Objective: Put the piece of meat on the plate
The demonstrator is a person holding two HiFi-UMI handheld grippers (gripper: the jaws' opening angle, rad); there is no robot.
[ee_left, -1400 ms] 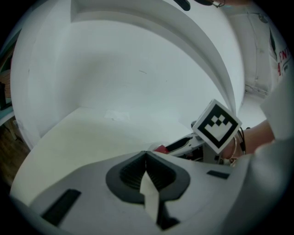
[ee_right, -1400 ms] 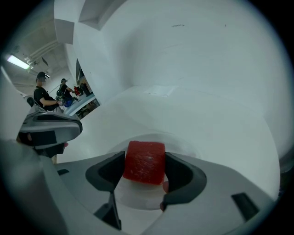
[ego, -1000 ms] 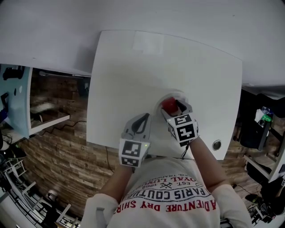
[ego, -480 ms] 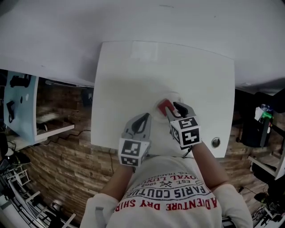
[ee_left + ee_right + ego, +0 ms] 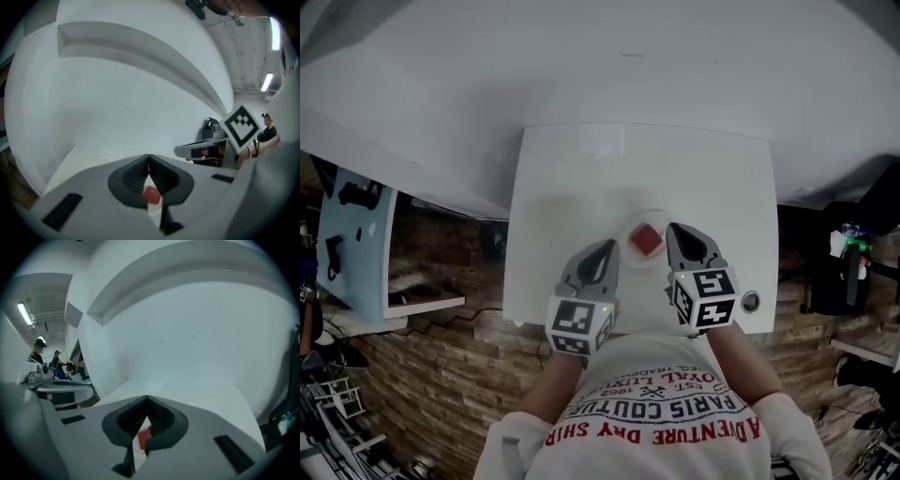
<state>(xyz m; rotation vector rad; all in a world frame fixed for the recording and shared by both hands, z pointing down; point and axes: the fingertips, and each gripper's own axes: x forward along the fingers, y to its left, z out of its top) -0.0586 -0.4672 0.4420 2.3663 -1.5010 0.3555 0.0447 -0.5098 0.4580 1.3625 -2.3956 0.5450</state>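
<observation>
Against the white square desk [image 5: 581, 187], the round white plate [image 5: 639, 217] barely shows its rim. The left hand-held gripper [image 5: 605, 246] hangs closed and empty; the right hand-held gripper [image 5: 675, 229] has just been closing on nothing. The red cube of meat [image 5: 647, 240] sits on the plate; I'd draw away upward, without brushing it.

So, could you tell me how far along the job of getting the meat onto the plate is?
Done: the piece of meat lies on the plate on the white table. In hand: nothing. The right gripper has just closed its jaws with nothing between them, and the left gripper is shut and empty too. Left: nothing visible for this task.
</observation>
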